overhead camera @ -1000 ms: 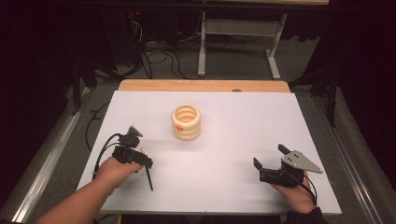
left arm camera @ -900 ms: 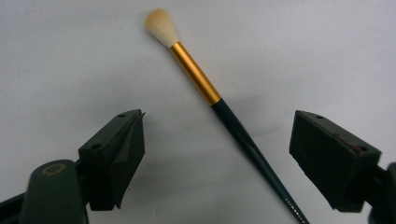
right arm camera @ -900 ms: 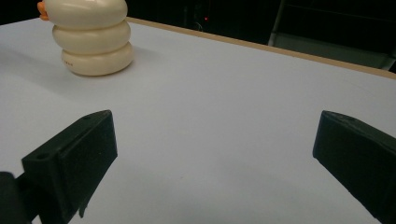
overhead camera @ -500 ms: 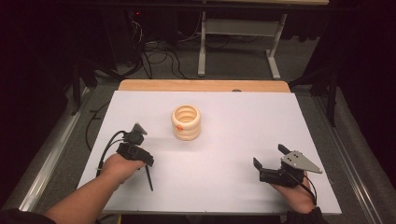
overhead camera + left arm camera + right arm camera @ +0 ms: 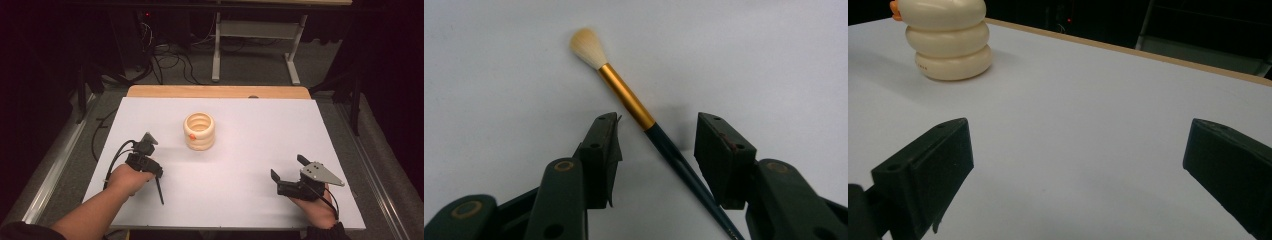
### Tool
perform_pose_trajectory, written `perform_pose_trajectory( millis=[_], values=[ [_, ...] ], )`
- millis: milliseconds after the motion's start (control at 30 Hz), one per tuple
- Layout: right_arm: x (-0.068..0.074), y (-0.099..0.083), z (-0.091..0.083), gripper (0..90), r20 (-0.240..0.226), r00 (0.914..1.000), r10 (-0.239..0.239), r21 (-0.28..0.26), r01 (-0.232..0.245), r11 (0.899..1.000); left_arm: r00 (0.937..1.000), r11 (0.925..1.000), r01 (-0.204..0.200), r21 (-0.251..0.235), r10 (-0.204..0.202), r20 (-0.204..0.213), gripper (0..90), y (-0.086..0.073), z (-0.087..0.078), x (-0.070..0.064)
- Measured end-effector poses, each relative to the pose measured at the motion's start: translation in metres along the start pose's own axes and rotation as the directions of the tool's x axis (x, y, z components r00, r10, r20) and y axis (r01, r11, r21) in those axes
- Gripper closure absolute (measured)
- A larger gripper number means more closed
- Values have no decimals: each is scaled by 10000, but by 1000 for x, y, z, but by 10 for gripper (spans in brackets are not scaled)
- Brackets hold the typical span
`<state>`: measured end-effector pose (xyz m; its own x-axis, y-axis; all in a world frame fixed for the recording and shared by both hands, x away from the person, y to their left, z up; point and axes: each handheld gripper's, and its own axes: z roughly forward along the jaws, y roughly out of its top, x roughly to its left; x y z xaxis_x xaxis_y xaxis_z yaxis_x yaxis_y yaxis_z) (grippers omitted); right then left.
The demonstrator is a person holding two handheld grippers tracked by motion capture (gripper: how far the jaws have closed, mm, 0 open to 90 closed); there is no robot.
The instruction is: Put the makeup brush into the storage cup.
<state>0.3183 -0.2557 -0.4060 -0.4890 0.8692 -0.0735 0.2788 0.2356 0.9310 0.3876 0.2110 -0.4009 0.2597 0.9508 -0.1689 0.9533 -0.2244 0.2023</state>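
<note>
Black left tongs (image 5: 656,150) are hovering spread over the brush (image 5: 634,107), which is lying flat on the white surface (image 5: 250,140) between the jaws, untouched. Left forearm is angling in from below, while the right tongs (image 5: 290,175) are resting spread near the front edge, aimed toward the ringed cup (image 5: 199,131).

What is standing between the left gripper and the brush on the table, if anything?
Nothing visible is in the way. In the left gripper view, the brush lies flat on the white table, and its dark handle runs through the gap of the open left gripper. Neither jaw touches it yet.
</note>
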Motion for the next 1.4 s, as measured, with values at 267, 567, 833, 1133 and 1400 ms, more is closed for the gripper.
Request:
perform_pose_trajectory(
  millis=[267,567,833,1133,1400],
  values=[
    [-1,0,0,10,4,10000,-11,-24,11,10000,9994,9998,-214,-47,213,-288,560,-1,1,-3],
    [0,0,0,10,0,10000,58,-18,-58,10000,9951,9986,-519,-30,515,-840,646,-2,2,-6],
    [-1,0,1,10,3,10000,73,-19,-73,10000,9935,9980,-616,-105,603,-965,666,-4,2,-7],
    [0,0,1,12,32,10000,94,3,-94,10000,9915,9965,-817,-176,794,-1033,685,-5,2,-7],
    [0,0,1,12,25,9999,115,-3,-115,9999,9922,9965,-836,-97,823,-937,726,-4,1,-4]
  ],
)
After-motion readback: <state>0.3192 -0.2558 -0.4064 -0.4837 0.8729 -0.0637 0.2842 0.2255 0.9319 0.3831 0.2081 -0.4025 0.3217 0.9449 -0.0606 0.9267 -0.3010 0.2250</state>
